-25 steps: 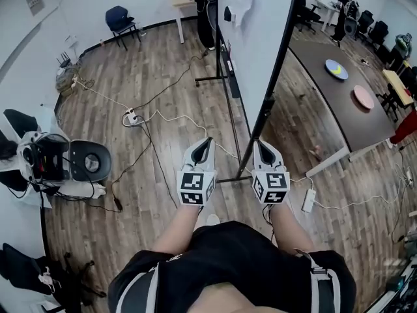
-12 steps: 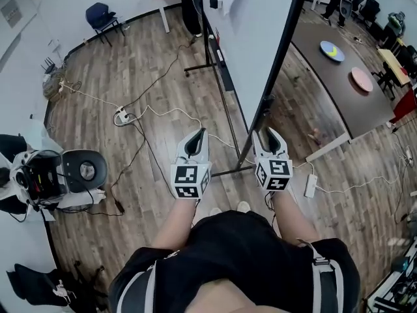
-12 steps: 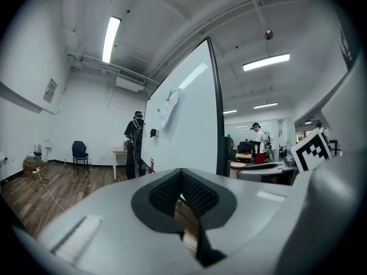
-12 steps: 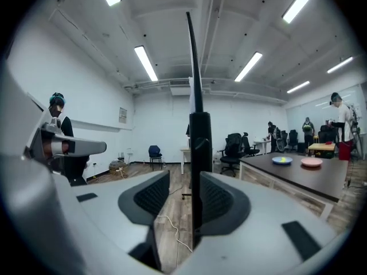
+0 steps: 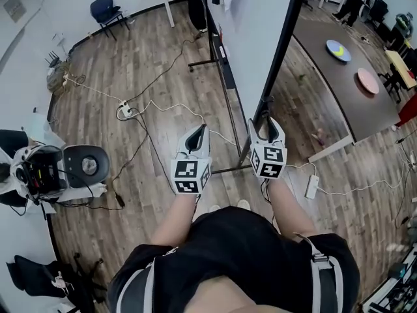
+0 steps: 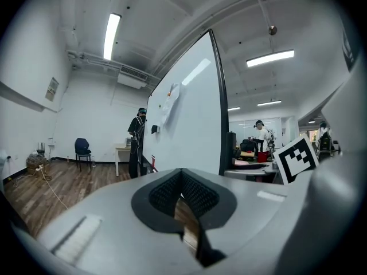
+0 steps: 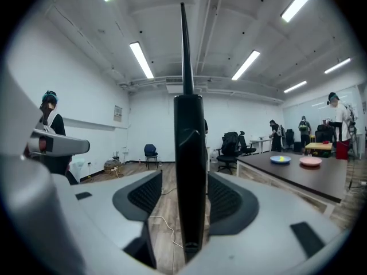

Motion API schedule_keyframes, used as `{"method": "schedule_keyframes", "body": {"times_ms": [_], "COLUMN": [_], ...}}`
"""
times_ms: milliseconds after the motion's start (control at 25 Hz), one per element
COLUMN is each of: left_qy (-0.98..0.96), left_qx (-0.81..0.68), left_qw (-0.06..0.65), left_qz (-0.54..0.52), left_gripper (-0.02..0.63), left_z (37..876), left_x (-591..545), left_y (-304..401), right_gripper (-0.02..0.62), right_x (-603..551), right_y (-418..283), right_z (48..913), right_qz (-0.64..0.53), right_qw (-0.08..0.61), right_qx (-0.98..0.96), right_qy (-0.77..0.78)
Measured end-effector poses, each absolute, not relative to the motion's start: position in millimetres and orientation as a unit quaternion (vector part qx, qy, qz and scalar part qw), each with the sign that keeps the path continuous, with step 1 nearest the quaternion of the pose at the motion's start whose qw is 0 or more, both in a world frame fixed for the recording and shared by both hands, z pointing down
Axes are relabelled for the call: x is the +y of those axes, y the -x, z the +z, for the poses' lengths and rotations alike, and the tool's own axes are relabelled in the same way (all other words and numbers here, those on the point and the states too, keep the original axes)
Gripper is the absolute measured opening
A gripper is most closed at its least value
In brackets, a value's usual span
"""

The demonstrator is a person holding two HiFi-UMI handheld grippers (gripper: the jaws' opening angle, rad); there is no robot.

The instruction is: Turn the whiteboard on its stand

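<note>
R tongs just opened wide; whiteboard edge post stands btwn my jaws, pads not pressing it. L tongs closed, empty, just left of post; board stretches ahead.

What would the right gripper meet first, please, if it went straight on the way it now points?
The black edge frame of the whiteboard. It already stands between the jaws of the right gripper, which have just been opening and seem not to press on it. Going straight on would probably bring the frame against the base of the jaws.
</note>
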State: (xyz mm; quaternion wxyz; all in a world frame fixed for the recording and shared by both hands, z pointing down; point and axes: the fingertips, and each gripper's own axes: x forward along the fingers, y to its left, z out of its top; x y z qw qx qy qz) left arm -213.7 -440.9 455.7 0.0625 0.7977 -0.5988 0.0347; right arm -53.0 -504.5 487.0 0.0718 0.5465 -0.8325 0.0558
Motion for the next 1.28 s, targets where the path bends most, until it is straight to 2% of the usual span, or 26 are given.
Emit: {"method": "schedule_keyframes", "body": {"times_ms": [320,400,1280], "left_qy": [-0.786,-0.785,-0.816], "left_qx": [-0.613,-0.615,-0.571], "left_qw": [0.064,0.065,0.077], "left_qz": [0.04,0.041,0.042], "left_gripper": [0.006,0.006,0.006], "left_z": [460.9,463.2,473.6], "left_x": [-440.0,-438.4,-426.6], "left_y": [213.2,215.3,208.6], "right_gripper": [0.224,0.192,0.192], "right_x": [-524.0,-525.6,-499.9], "right_y": [49.6,49.7,47.5], "right_z": [491.6,494.1,494.8], "right_qz": [0.051,0.047,0.049], "right_qw": [0.072,0.077,0.092], "right_qx": [-0.821,-0.818,-0.809], "right_qy": [-0.565,-0.569,-0.579]}}
